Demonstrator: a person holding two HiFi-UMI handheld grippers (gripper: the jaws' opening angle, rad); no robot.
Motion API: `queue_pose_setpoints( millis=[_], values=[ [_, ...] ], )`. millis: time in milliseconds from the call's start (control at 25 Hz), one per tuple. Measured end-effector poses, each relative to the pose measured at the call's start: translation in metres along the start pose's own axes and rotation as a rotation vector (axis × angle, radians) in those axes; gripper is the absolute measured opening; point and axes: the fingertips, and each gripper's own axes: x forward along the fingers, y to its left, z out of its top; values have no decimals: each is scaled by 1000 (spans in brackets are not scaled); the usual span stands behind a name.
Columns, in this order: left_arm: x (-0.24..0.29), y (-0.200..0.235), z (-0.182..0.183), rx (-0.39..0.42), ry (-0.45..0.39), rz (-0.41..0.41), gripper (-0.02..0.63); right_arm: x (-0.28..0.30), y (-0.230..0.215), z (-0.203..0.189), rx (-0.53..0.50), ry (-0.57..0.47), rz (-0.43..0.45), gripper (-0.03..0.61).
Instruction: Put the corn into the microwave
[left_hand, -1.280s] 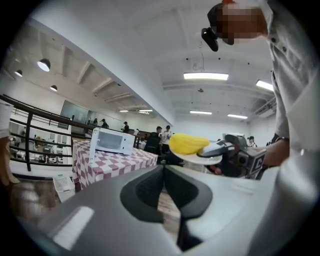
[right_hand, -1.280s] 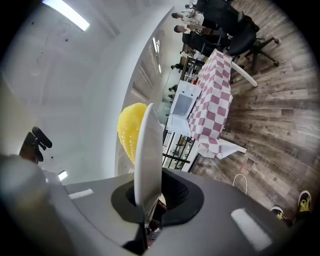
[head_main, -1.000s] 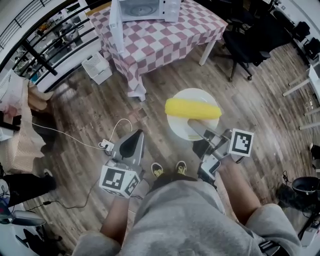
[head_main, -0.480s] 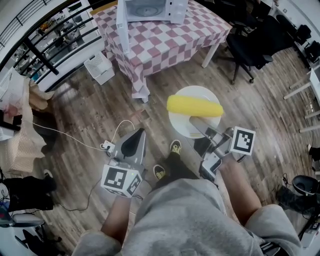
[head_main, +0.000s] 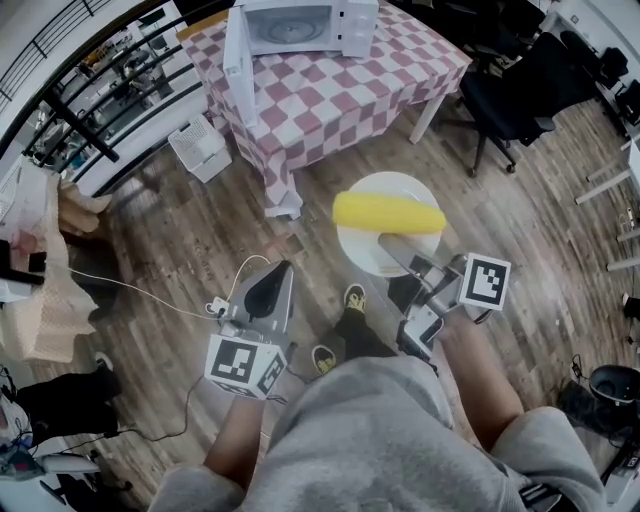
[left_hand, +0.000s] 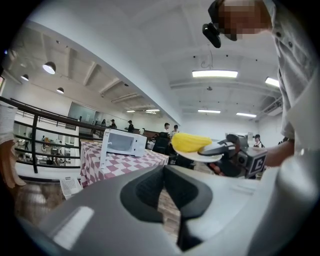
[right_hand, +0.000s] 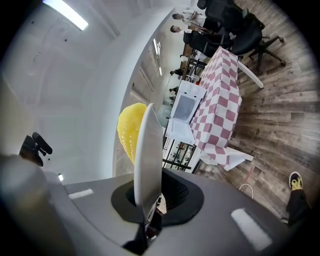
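Corn (head_main: 388, 212) lies on a white plate (head_main: 366, 258), its rim clamped in the right gripper (head_main: 393, 249). Left gripper (head_main: 270, 288) has its jaws together.

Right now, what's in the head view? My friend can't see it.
The right hand-held gripper holds a white plate with a yellow corn cob above a wooden floor. Ahead, an open microwave sits on a checkered table.

Left gripper (head_main: 277, 275): jaws together with nothing between them; it points forward, close to level.
Right gripper (head_main: 390, 246): jaws clamped on the near rim of a plate (head_main: 385, 190), which is held roughly level.
Left forearm (head_main: 232, 445): bare, extended forward beside the body.
Right forearm (head_main: 478, 380): bare, extended forward, roughly parallel to the left.
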Motion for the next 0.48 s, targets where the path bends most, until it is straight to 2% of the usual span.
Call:
queue_pose_setpoints(
  millis=[480],
  values=[
    [109,15,31,25,-2,8,11,32,-33,95,-14,23,-8,5]
  ],
)
